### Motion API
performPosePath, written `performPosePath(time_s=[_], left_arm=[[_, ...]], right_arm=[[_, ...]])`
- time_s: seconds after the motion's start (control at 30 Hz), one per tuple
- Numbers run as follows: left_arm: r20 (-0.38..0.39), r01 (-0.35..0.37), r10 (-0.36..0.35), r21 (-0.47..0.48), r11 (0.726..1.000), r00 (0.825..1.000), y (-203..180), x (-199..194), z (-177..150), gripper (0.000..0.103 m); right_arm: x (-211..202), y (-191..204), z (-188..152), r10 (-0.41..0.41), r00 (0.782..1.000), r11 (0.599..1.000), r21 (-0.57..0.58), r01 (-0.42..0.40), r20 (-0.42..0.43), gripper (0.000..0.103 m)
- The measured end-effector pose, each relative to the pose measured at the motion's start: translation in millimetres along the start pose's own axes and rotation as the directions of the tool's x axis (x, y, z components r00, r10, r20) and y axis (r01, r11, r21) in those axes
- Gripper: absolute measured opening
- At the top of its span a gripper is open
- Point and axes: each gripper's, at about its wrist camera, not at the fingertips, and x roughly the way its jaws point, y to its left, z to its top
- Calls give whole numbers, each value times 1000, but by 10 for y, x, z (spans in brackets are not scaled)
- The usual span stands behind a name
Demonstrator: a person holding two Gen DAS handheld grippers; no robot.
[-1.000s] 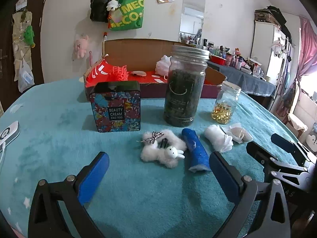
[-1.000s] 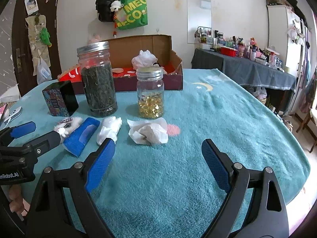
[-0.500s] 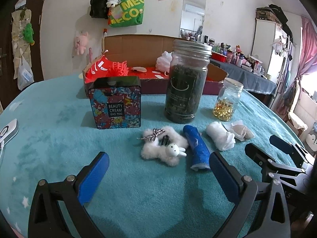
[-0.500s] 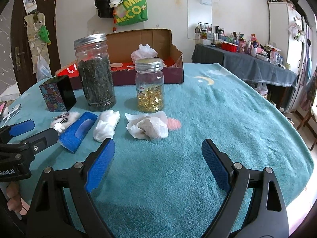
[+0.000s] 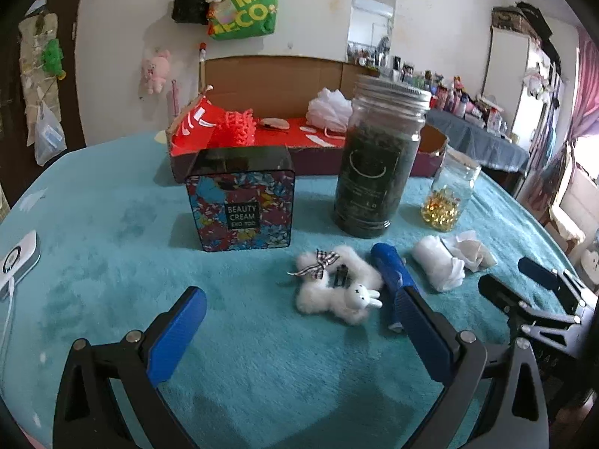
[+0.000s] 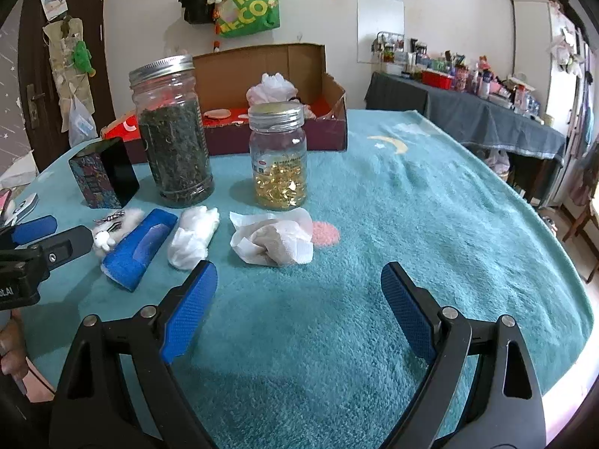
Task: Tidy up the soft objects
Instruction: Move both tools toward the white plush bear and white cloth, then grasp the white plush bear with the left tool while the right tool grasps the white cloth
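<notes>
Both cameras have crept a little closer to the row of things since a second ago, so everything sits slightly larger and lower in frame; nothing on the teal plush tabletop [image 6: 430, 194] itself has shifted.

I read the job as partly under way. The open brown cardboard box with the red floor [image 5: 284, 86], upper centre of the left view, already holds a white mesh bath puff [image 5: 329, 110] and an orange-red knitted piece [image 5: 236, 127], so some soft things look stowed.

Four soft things are left, lying in a row in front of the jars. From left to right in the right view they are a white fluffy bunny charm with a checked bow [image 5: 337, 292], a blue rolled cloth [image 6: 140, 249], a white rolled wad [image 6: 192, 235] and a crumpled white tissue [image 6: 273, 239].

The tall glass jar of dark leaves [image 6: 172, 131], the small glass jar of golden capsules [image 6: 279, 157] and the flowered square tin marked Beauty Cream [image 5: 241, 202] are hard, so I would leave them.

My left claw [image 5: 299, 336] is released and empty, low in its frame just short of the bunny charm. My right claw [image 6: 299, 314] is likewise spread wide with nothing between its pads, just short of the tissue. No pick has begun.
</notes>
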Motion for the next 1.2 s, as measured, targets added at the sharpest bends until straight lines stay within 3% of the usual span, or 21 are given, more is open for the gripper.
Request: performPosePath(time_s=[0.13, 0.47, 0.53, 0.67, 0.7, 0.77, 0.8, 0.97, 1.2], left_arm=[[-59, -2, 4, 32, 999, 998, -7, 101, 56, 103], [-184, 20, 2, 116, 993, 983, -50, 378, 195, 101], [-192, 28, -1, 134, 991, 981, -82, 414, 221, 94], [-200, 55, -22, 164, 985, 979, -147, 460, 220, 81], [-195, 71, -38, 166, 984, 980, -162, 455, 219, 73], [-188, 92, -59, 173, 981, 981, -190, 447, 223, 59], [-184, 96, -63, 178, 979, 981, -204, 437, 225, 54], [-180, 142, -113, 155, 978, 977, -185, 364, 296, 48], [-154, 192, -168, 157, 969, 974, -214, 220, 405, 48]], right_arm=[[59, -44, 63, -24, 999, 1000, -6, 23, -38, 90], [210, -160, 331, 29, 994, 1000, -3, -29, -110, 90], [282, -138, 378, 2, 992, 1000, -26, -6, -129, 90], [388, -75, 430, 31, 986, 998, -56, -40, -163, 88], [413, -45, 428, 43, 984, 996, -70, -56, -171, 84], [455, 6, 413, 82, 978, 991, -91, -101, -192, 39], [465, 21, 406, 108, 974, 988, -88, -128, -199, 33], [415, 2, 413, 172, 968, 982, -48, -184, -184, 18], [236, 80, 526, 250, 959, 966, -31, -257, -135, 16]])
